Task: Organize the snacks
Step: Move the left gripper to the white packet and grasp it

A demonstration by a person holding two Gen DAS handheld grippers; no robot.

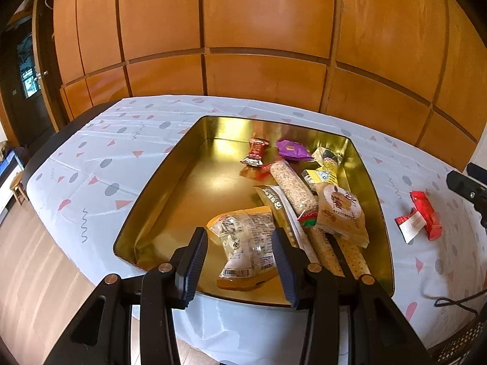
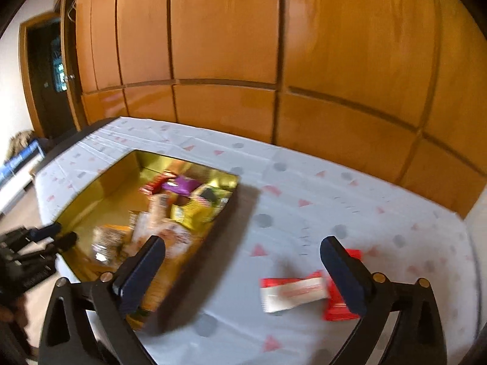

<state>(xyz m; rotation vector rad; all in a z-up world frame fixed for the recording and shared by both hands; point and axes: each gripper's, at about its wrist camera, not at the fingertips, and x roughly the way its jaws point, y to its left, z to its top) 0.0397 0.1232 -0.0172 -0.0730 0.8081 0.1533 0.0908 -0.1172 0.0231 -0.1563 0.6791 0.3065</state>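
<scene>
A: On the patterned tablecloth [image 1: 100, 152] we've got the gold tin [image 1: 170, 182] sitting mid-table, open cloth on its left and far sides, wood wall panels [image 1: 261, 15] behind the far edge.

B: Left gripper [image 1: 240, 261]?

A: Jaws spread, gripping nothing, hovering over the tin's near rim. A clear wrapped snack [image 1: 243, 237] lies in the tin's near part, seen right between the fingers. We can't tell if they touch it. Other packets pile along the tin's right side: sesame bar [image 1: 293, 187], purple packet [image 1: 292, 149], round cake pack [image 1: 339, 213].

B: Right gripper [image 2: 243, 276]?

A: Wide open too, empty, over bare cloth right of the tin. That view is blurred. Red packet [image 2: 338, 307] and the red-and-white wrapper [image 2: 292, 292] lie on the cloth, touching each other, partly behind the right finger. From the left view the red packet sits well clear of the tin's right wall.
</scene>
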